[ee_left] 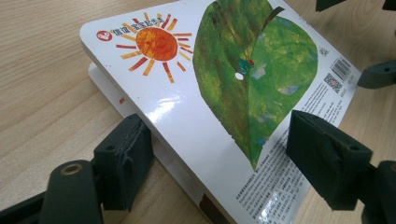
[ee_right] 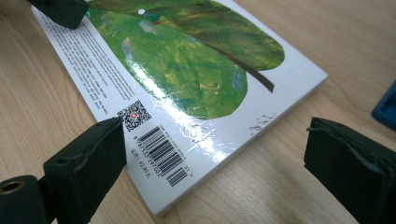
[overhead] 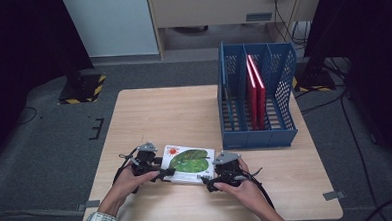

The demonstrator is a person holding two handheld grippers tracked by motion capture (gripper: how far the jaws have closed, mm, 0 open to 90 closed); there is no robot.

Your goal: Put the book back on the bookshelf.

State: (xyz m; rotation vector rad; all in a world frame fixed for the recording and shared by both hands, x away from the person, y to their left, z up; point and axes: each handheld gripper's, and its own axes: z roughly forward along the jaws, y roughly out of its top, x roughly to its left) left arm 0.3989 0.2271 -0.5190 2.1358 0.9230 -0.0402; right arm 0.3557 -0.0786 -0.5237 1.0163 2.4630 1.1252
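High view: picture book (overhead: 189,163) flat at lower centre of table (overhead: 149,112), left gripper (overhead: 149,165) and right gripper (overhead: 222,173) at either end.

Left gripper view: jaws clamped across lifted cover edge.

Right gripper view: jaws apart, straddling barcode corner, no contact.

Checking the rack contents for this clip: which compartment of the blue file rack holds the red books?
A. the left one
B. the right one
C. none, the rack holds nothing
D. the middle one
D: in the high view the red books stand upright between the two inner dividers of the blue file rack, with open slots on either side.
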